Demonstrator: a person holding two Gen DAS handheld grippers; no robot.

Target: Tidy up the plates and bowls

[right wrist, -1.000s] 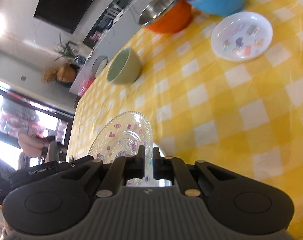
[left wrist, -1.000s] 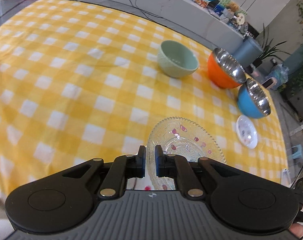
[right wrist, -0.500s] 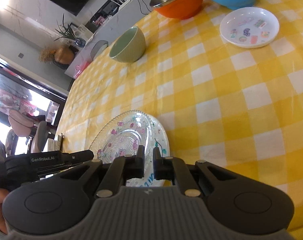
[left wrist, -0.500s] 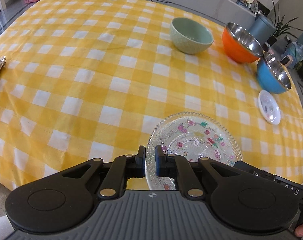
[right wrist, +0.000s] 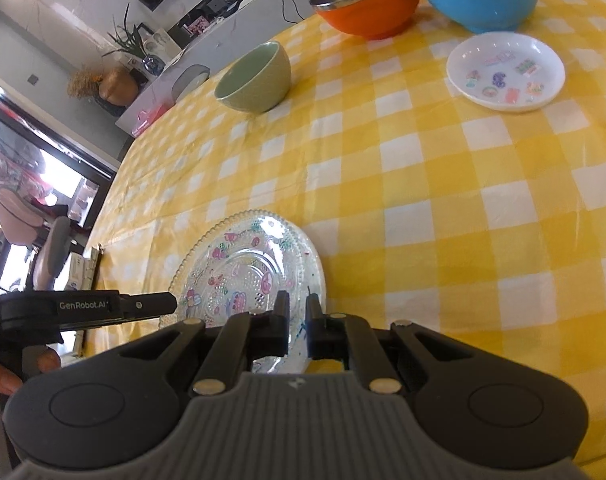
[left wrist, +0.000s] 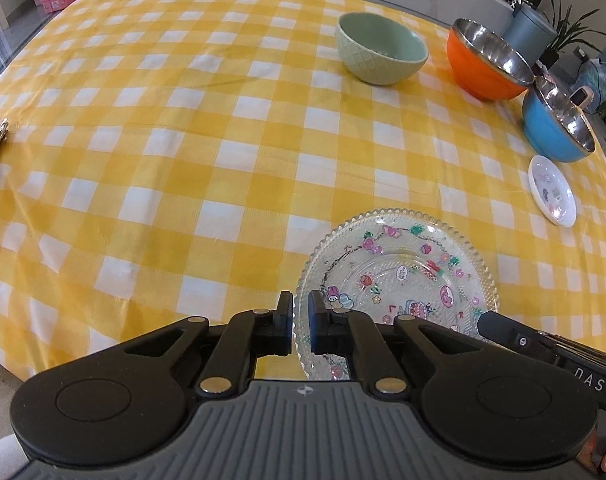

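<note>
Glass plate [left wrist: 399, 276] sits low in both views, pinched at its near rim by both claws. In the left wrist view the left claw [left wrist: 301, 326] is at bottom centre, its jaws closing on the plate's left rim, and the plate spreads up and to the right of the fingers. The right claw shows as a black bar at lower right, reaching the plate's right edge. In the right wrist view the right claw [right wrist: 297, 326] grips the plate's lower right rim, jaws nearly together, and the plate [right wrist: 247, 268] extends up and left of it. Whether the plate rests on the table [left wrist: 183, 168] or is lifted is unclear.

Farther off in the left view, a small white plate [left wrist: 553, 190] lies at right. Beyond it stand a blue bowl [left wrist: 557, 128], an orange bowl [left wrist: 485, 64] and a green bowl [left wrist: 381, 54] in a row toward the upper centre.
</note>
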